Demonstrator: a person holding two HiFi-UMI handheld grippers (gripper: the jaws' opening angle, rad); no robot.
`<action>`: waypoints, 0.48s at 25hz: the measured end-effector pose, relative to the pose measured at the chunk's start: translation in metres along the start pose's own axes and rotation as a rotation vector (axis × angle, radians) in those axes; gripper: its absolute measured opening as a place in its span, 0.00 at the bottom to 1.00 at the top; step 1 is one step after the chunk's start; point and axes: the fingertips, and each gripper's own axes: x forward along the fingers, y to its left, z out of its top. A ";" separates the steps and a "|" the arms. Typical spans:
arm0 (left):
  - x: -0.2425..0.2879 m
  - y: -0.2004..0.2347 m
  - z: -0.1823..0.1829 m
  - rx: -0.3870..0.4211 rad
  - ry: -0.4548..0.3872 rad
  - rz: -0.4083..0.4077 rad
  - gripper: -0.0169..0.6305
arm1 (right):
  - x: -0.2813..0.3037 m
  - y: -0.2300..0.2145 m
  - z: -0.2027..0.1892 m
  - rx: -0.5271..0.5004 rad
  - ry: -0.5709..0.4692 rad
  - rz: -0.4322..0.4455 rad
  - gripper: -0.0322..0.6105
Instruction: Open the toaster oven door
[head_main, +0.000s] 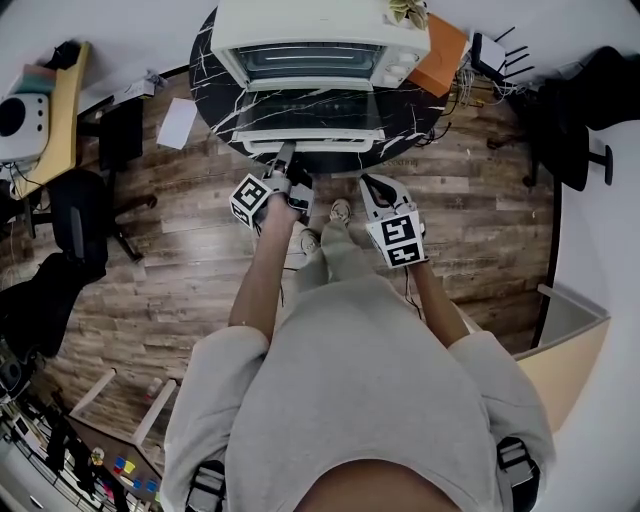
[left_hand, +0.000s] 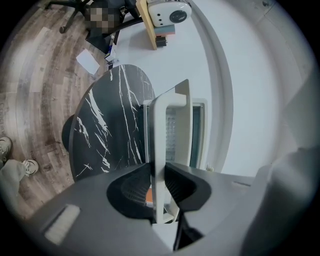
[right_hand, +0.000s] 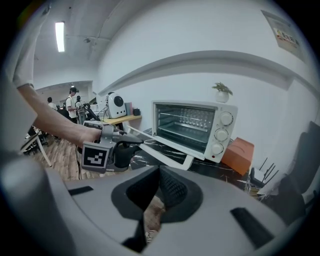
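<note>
A white toaster oven (head_main: 320, 40) stands on a round black marble table (head_main: 210, 90). Its glass door (head_main: 310, 110) hangs folded down toward me, and the wire rack inside shows in the right gripper view (right_hand: 192, 125). My left gripper (head_main: 283, 165) reaches to the door's front edge and is shut on the white door handle (left_hand: 159, 150), which runs straight between its jaws (left_hand: 159, 187). My right gripper (head_main: 378, 185) hovers below the table edge, shut and holding nothing (right_hand: 159, 172). It is apart from the oven.
An orange box (head_main: 440, 55) and cables lie right of the oven. A small plant (right_hand: 221, 92) sits on top. A black office chair (head_main: 570, 120) stands at the right, and a desk with a white device (head_main: 30, 115) at the left. My feet (head_main: 325, 225) are near the table.
</note>
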 end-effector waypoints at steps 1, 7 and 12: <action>0.000 0.003 0.000 -0.002 0.000 0.005 0.17 | 0.001 0.000 -0.001 0.001 0.003 0.002 0.07; -0.003 0.015 -0.002 -0.007 -0.001 0.028 0.16 | 0.005 0.002 -0.008 0.010 0.019 0.013 0.07; -0.005 0.026 -0.002 -0.014 -0.001 0.050 0.15 | 0.009 0.003 -0.015 0.016 0.037 0.022 0.07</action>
